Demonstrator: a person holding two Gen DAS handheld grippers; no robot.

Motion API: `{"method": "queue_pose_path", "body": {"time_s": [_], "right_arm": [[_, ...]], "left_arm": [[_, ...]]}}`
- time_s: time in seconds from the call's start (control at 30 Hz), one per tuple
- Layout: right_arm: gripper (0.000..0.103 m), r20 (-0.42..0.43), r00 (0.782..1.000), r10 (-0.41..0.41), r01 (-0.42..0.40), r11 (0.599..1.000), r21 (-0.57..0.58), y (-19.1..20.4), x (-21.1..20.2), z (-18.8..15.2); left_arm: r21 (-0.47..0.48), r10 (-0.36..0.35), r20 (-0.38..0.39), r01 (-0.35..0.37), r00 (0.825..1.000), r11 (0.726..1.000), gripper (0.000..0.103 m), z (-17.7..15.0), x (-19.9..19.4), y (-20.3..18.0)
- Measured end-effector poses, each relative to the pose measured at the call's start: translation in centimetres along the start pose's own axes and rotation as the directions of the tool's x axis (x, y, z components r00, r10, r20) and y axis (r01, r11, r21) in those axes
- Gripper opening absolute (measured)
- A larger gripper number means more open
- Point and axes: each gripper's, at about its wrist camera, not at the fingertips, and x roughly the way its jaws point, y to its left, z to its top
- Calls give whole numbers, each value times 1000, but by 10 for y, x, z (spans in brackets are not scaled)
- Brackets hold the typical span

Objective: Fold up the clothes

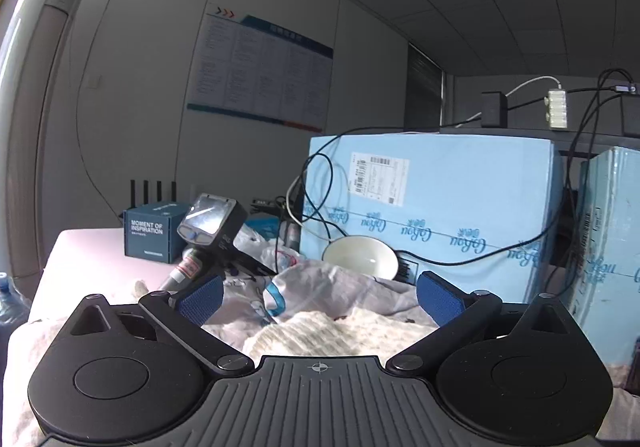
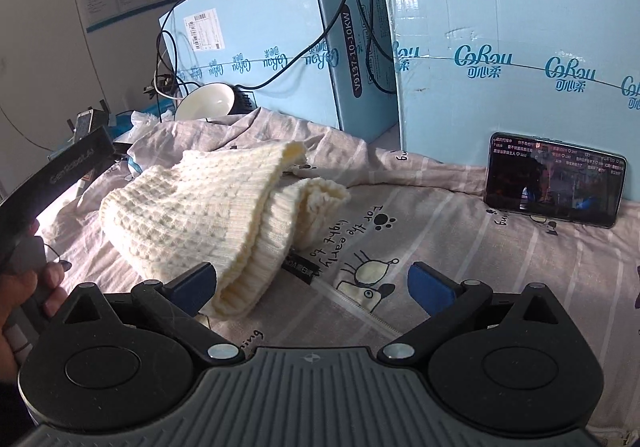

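Cream knit sweater (image 2: 224,215) lying bunched, partly doubled over, on printed bedsheet (image 2: 460,259). Right gripper (image 2: 312,285) hovering at ribbed hem, fingers spread, grasping nothing. Left gripper (image 1: 318,297) likewise gaping over knit, empty. Phone (image 2: 554,179) leaning against blue carton (image 2: 500,27), likely for viewing.

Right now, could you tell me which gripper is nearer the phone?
Right. The right gripper hovers over the bedsheet with the phone just ahead; the left gripper view doesn't show it.
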Motion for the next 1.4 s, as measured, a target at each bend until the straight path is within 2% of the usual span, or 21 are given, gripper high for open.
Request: {"method": "queue_pose_path", "body": {"time_s": [0.17, 0.23, 0.33, 0.4, 0.53, 0.6, 0.67, 0.7, 0.73, 0.77, 0.83, 0.93, 1.0, 1.23, 1.3, 1.4], "right_arm": [[103, -4, 1000, 12, -12, 1000, 29, -4, -5, 1], [103, -11, 1000, 29, -29, 999, 32, -2, -6, 1], [103, -11, 999, 52, -52, 998, 33, 2, -11, 1], [103, -18, 998, 66, -66, 998, 13, 5, -13, 1], [103, -24, 996, 87, -87, 996, -14, 9, -18, 1], [103, -26, 995, 93, -93, 995, -18, 9, -20, 2], [103, -30, 993, 111, -112, 993, -28, 9, -19, 1], [103, -27, 992, 122, -123, 992, -27, 8, -19, 1], [103, -21, 991, 129, -130, 991, -24, 7, -18, 0], [103, -15, 991, 135, -136, 991, -21, 6, -17, 0], [103, 14, 989, 145, -145, 989, -16, 4, -17, -2], [103, 57, 988, 144, -143, 990, -12, 1, -14, -4], [103, 78, 986, 149, -149, 989, -12, -3, -10, -6], [103, 86, 978, 191, -188, 981, -48, -11, 13, -21], [103, 88, 979, 181, -176, 982, -70, -7, 18, -26], [103, 99, 979, 180, -171, 981, -90, -5, 21, -31]], "left_arm": [[49, 86, -56, -83, 995, 995, 103, 8, -19, 0], [52, 114, -114, -108, 987, 993, 103, 14, -22, 0], [21, 145, -217, -144, 965, 989, 103, 19, -24, 2], [-3, 174, -278, -182, 945, 983, 103, 19, -28, 4], [-37, 173, -379, -202, 909, 979, 103, 18, -31, 7], [-27, 155, -476, -191, 866, 981, 103, 15, -24, 5], [0, 132, -578, -163, 805, 987, 103, 8, -13, 3], [16, 135, -603, -158, 786, 987, 103, 4, -10, 1], [33, 147, -613, -160, 776, 987, 103, -2, -9, -2], [46, 167, -610, -176, 775, 983, 103, -6, -8, -3], [45, 203, -586, -219, 785, 975, 103, -14, -7, -3], [-22, 194, -569, -251, 799, 968, 103, -23, -5, 2], [-70, 174, -541, -250, 823, 966, 103, -30, -7, 4], [-78, 201, -422, -256, 884, 963, 103, -34, -17, -1], [-57, 194, -408, -237, 892, 970, 103, -35, -17, -5], [-18, 179, -416, -205, 892, 979, 103, -38, -14, -13]]}}
